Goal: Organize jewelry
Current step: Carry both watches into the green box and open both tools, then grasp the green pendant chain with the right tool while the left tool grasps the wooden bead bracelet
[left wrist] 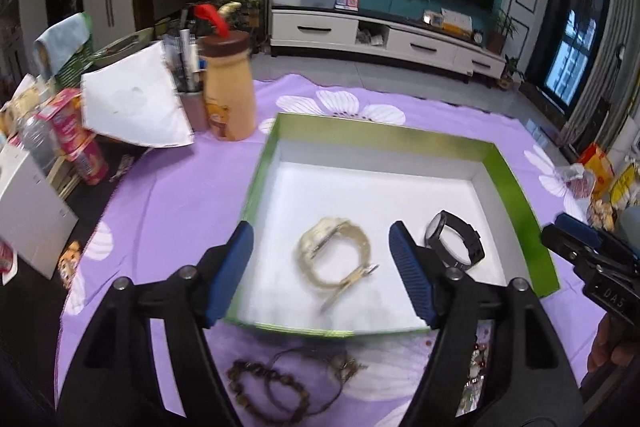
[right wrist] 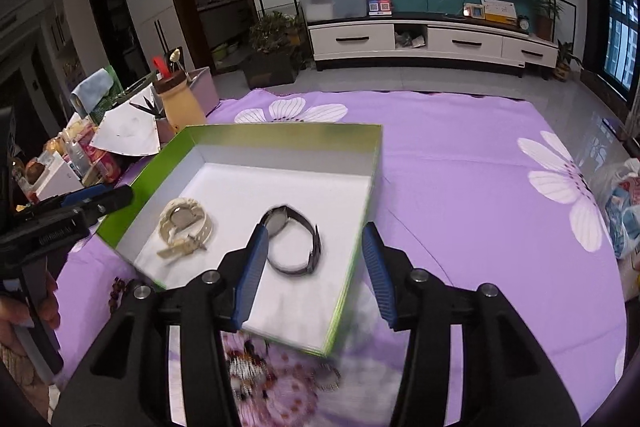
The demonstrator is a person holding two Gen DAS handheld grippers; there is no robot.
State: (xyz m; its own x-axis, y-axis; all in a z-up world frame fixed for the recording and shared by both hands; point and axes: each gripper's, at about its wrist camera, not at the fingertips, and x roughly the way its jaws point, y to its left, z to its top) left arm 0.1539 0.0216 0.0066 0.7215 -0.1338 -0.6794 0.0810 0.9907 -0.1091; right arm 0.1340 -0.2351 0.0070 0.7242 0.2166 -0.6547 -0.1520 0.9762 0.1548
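Task status: partly complete, both grippers spread wide, holding nothing.
Cream watch point(left wrist: 334, 255) and black watch point(left wrist: 454, 241) lie inside green-rimmed white cardboard box point(left wrist: 384, 137); brown bead bracelets point(left wrist: 266, 385) remain outside its near wall; left gripper point(left wrist: 320, 271), right gripper point(right wrist: 314, 275).

A purple floral cloth point(right wrist: 460, 163) carries a green box point(right wrist: 280, 137), a beaded bracelet point(left wrist: 264, 383) and a bottle point(left wrist: 230, 95).

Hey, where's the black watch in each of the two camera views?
Left wrist view: the black watch lies in the right part of the green box, just beyond the left gripper's right finger.
Right wrist view: the black watch lies mid-box, beside the right gripper's left finger.
Shared landmark: the cream watch, to its left in both.
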